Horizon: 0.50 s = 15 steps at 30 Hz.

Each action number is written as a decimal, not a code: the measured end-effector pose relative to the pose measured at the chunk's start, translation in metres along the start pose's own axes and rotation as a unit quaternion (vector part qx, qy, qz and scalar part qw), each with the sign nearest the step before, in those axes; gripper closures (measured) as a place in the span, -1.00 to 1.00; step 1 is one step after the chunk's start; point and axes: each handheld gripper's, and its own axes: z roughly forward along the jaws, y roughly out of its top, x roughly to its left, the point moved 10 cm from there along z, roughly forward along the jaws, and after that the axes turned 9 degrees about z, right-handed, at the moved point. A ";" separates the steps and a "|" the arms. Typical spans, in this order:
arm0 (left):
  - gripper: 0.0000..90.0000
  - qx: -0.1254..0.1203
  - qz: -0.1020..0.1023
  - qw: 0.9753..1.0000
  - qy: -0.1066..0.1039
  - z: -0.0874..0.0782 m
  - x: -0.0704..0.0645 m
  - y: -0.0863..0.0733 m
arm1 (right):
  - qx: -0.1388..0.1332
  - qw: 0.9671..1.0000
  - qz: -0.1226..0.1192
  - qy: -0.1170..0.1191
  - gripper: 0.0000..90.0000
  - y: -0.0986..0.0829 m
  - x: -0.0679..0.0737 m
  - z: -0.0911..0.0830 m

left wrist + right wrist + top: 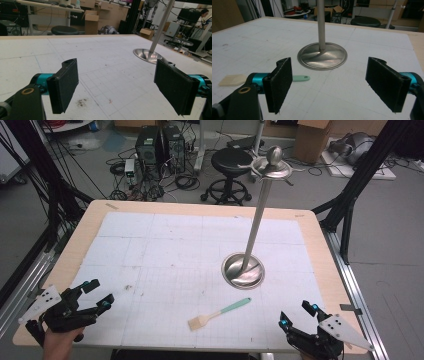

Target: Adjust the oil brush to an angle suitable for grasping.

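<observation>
At the bottom left of the high view, the left gripper (pixel 98 295) is held by a hand (pixel 59 343) over the near corner of the table (pixel 320 227); its jaws stand spread wide with nothing between them, and the left gripper view confirms bare mat between the two black pads (pixel 63 85). At the bottom right of the high view, the right gripper (pixel 298 315) sits at the near edge, jaws likewise spread wide and holding nothing. Between the two grippers, lower centre of the frame, one pastry brush (pixel 218 313) lies flat on the mat, pale bristles toward the lower left, mint-green handle toward the upper right; it is well apart from both grippers. In the right gripper view the brush (pixel 231 79) appears at the left edge, partly hidden behind the left-hand jaw. Just beyond the brush, one metal stand (pixel 243 269) rests on a round polished base, with a single pole rising to a hooked ring and ball at the upper centre. The surface is a white gridded mat (pixel 150 250), lightly marked, on a light wooden tabletop. Beyond the table, at the top of the frame: grey floor, one black stool (pixel 230 165), two computer towers (pixel 160 147), loose cables and cardboard boxes.
</observation>
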 end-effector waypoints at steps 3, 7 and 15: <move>-0.55 0.000 -0.002 1.000 0.003 0.000 0.002 0.000 | 0.005 1.000 0.000 0.001 -0.55 -0.002 0.001 0.003; -0.54 0.002 -0.006 1.000 0.006 0.000 0.004 -0.001 | 0.008 1.000 -0.007 0.010 -0.55 -0.002 0.009 0.006; -0.51 0.012 -0.004 1.000 0.002 0.004 0.001 -0.003 | 0.019 0.999 -0.016 0.037 -0.50 -0.005 0.033 0.016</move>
